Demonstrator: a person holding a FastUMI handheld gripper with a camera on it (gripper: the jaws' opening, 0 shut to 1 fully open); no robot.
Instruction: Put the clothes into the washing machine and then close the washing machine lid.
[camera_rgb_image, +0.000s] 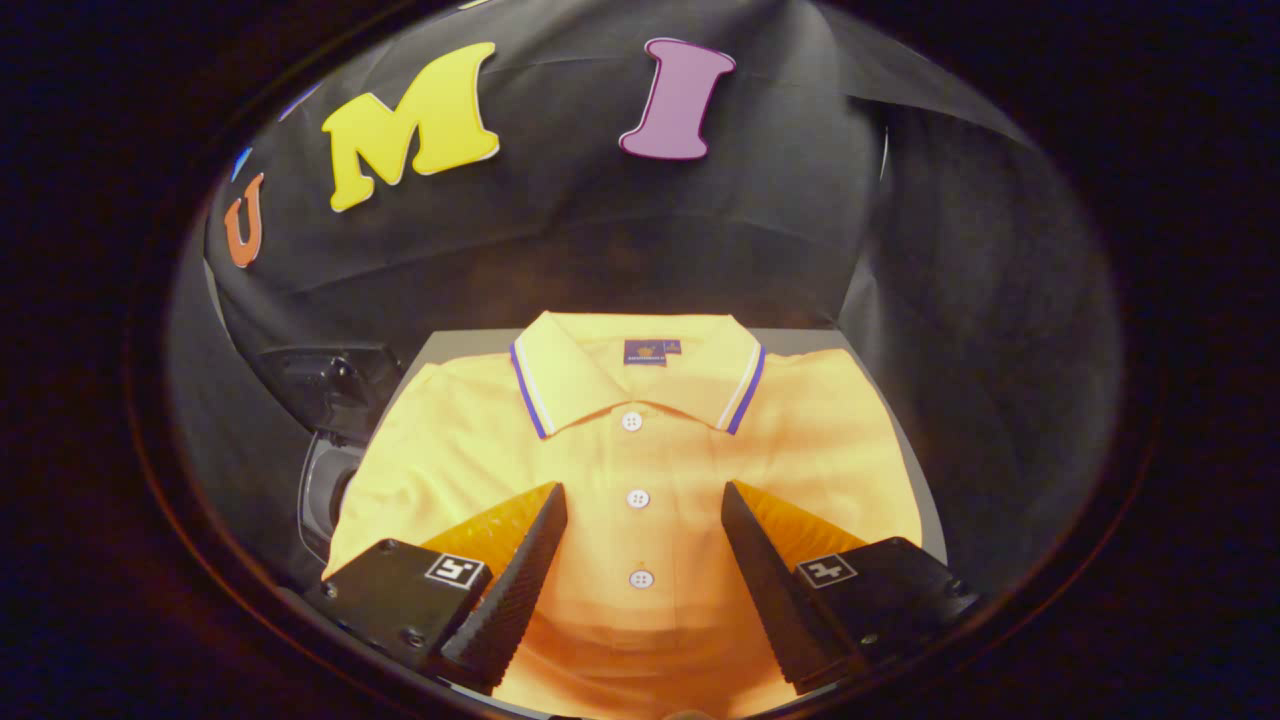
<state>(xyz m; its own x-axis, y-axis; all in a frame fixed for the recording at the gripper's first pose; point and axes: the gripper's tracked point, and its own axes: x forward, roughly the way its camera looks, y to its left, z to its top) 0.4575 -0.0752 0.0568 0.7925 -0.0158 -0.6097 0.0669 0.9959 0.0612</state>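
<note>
A folded yellow polo shirt (640, 450) lies flat on a grey surface (455, 345), collar pointing away from me, its collar edged in blue and white and its buttons running down the middle. My gripper (643, 492) hovers over the shirt's lower half, open, the button placket showing in the gap between the two fingers. Neither finger presses on the cloth. To the left of the shirt, partly hidden, sits a dark machine part (335, 385) with a round grey opening (325, 490) below it.
Black cloth walls close the booth behind and to the right of the shirt. The grey surface ends just past the collar and along the shirt's right side (925, 500).
</note>
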